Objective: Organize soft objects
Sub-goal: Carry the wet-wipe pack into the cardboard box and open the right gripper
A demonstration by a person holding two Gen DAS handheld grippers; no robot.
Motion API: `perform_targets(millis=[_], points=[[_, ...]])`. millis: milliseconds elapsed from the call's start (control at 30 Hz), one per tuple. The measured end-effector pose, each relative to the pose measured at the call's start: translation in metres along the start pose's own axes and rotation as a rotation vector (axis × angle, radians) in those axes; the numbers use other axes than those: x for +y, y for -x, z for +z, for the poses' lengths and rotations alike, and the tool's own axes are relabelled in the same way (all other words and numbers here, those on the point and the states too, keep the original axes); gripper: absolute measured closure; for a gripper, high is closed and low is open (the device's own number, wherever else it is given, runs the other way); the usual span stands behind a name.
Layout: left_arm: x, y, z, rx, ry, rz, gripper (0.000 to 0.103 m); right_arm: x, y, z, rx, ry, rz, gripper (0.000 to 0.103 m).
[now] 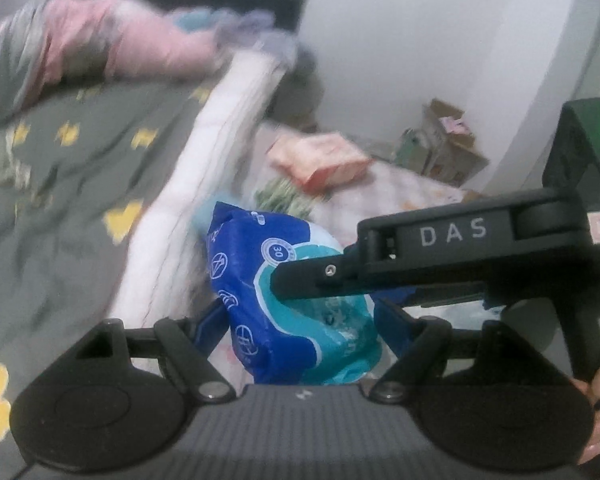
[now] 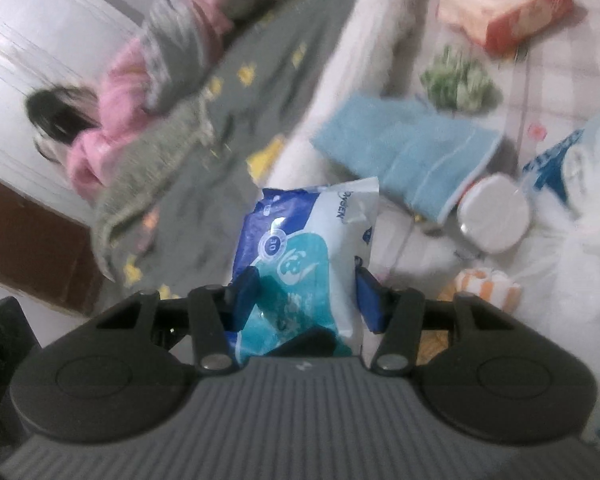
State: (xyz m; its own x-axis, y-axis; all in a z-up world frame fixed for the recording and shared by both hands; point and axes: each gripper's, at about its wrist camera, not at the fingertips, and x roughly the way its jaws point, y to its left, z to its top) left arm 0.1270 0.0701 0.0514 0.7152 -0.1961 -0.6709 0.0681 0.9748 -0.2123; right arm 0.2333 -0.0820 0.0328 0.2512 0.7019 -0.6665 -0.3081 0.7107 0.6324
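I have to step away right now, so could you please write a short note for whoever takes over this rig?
Right gripper: shut on the blue-and-white soft pack, held above the bed.
Left gripper: the same pack sits between its fingers; pad contact cannot be made out.
On the bed: light blue towel, orange pack, green bundle, white round case, all loose.
Done: pack picked up.
Left: place the pack, then sort the rest.
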Motion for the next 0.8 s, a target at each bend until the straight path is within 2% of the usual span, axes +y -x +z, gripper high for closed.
perform_targets(millis=[233,433,633,800], points=[[-0.061,0.01,0.009,-0.023,-0.095,-0.087,0.024,-0.017,0.076,-0.01,-0.11,-0.023,-0.006,0.052],[-0.138,-0.006,0.014,0.011,-0.212,-0.22,0.024,-0.068,0.155,-0.028,-0.204,-0.107,-0.05,0.052],[-0.226,-0.047,0.008,0.111,-0.333,-0.351,0.024,-0.14,0.229,-0.055,-0.287,-0.237,-0.145,0.051],[-0.28,-0.102,-0.002,0.256,-0.376,-0.413,0.024,-0.206,0.261,-0.073,-0.292,-0.354,-0.232,0.051]])
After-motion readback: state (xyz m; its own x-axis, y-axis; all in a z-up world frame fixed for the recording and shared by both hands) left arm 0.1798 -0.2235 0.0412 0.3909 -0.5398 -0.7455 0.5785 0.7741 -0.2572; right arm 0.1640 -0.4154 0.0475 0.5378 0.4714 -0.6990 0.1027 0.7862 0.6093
